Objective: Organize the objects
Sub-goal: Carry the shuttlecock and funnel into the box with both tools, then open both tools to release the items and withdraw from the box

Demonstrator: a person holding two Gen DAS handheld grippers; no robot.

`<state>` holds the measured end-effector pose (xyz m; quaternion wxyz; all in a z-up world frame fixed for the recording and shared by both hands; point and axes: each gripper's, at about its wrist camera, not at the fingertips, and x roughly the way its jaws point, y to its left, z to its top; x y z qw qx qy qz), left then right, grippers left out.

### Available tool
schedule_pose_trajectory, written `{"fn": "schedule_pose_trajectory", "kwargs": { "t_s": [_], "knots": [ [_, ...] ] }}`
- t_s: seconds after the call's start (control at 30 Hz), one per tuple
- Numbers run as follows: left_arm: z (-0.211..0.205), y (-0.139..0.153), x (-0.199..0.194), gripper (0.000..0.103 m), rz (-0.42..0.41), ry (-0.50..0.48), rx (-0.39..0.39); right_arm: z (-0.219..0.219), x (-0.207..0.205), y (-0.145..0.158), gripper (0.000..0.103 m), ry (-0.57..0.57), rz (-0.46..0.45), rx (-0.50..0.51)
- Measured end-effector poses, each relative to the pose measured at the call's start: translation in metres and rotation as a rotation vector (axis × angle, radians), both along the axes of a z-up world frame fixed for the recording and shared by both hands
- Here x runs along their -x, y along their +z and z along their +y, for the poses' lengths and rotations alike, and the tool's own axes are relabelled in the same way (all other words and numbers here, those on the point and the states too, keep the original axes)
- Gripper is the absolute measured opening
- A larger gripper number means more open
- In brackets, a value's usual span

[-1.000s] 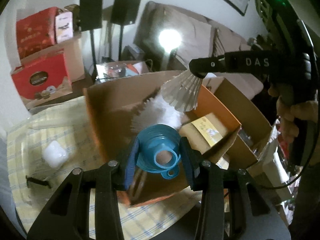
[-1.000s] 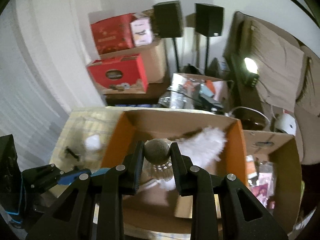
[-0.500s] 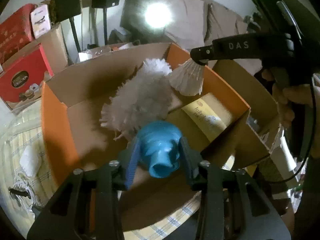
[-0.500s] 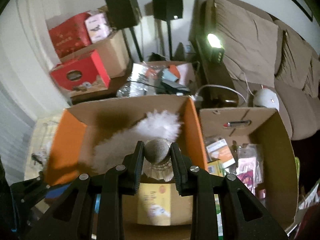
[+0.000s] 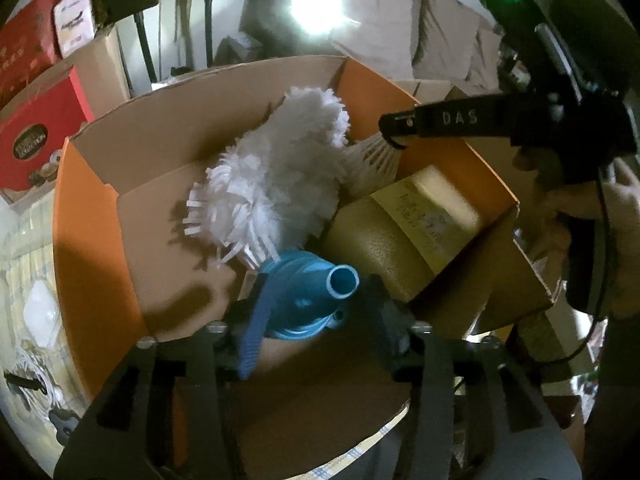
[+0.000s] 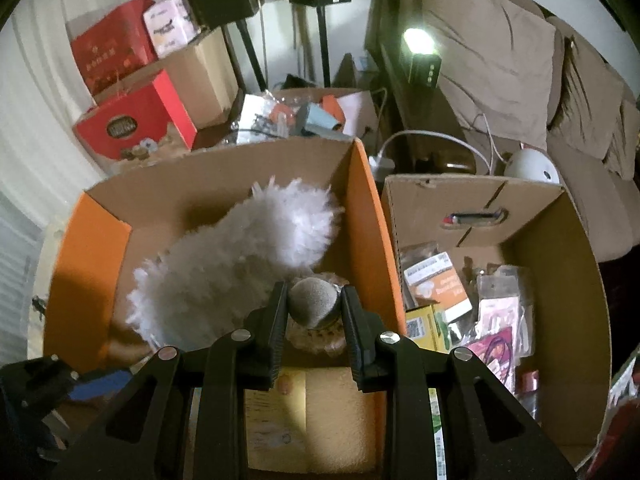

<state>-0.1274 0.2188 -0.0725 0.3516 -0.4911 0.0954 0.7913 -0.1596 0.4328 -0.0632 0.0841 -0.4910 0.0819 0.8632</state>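
An orange cardboard box (image 5: 80, 216) holds a white fluffy duster (image 5: 272, 176) and a yellow sponge pack (image 5: 404, 224). My left gripper (image 5: 312, 308) is shut on a blue funnel (image 5: 308, 292), held low inside the box near its front. My right gripper (image 6: 314, 300) is shut on the cork head of a white shuttlecock (image 6: 312, 300), held over the box's right side beside the duster (image 6: 240, 264). In the left wrist view the right gripper (image 5: 394, 136) and the shuttlecock's feathers (image 5: 372, 160) show against the box's right wall.
A second open cardboard box (image 6: 560, 280) with packets stands right of the orange box. Red boxes (image 6: 132, 120), speaker stands and a sofa (image 6: 500, 60) are behind. A checked cloth (image 5: 24, 248) with a small white object lies left of the box.
Both grippers have moved lower into the orange box. The funnel has tipped so its spout points up and forward. The shuttlecock has come down beside the duster.
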Motion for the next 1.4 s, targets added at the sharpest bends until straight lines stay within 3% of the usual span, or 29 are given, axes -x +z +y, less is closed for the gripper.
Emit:
{"fn": "schedule_pose_trajectory", "kwargs": {
  "t_s": [0.07, 0.23, 0.37, 0.5, 0.6, 0.73, 0.97, 1.4],
  "knots": [
    [-0.005, 0.002, 0.001, 0.059, -0.009, 0.005, -0.018, 0.001, 0.000, -0.004, 0.026, -0.005, -0.007, -0.002],
    [-0.014, 0.010, 0.003, 0.061, -0.028, 0.017, -0.053, 0.005, -0.002, -0.004, 0.030, -0.021, -0.003, 0.008],
    [-0.028, 0.024, 0.002, 0.078, -0.018, 0.049, -0.091, 0.003, -0.009, 0.010, 0.037, -0.015, 0.036, 0.018],
    [-0.043, 0.037, -0.001, 0.095, 0.018, 0.092, -0.084, -0.008, -0.017, 0.029, 0.055, 0.001, 0.074, -0.032],
    [-0.056, 0.045, -0.003, 0.098, 0.047, 0.119, -0.077, -0.020, -0.022, 0.038, 0.066, 0.011, 0.098, -0.079],
    [-0.075, 0.055, -0.006, 0.101, 0.083, 0.162, -0.065, -0.039, -0.028, 0.045, 0.074, 0.049, 0.118, -0.050],
    [-0.111, 0.073, -0.014, 0.103, 0.190, 0.265, -0.036, -0.078, -0.035, 0.054, 0.074, 0.127, 0.158, -0.025],
    [-0.181, 0.083, -0.013, 0.103, 0.187, 0.427, -0.081, -0.137, -0.047, 0.051, 0.077, 0.212, 0.193, -0.018]
  ]
}}
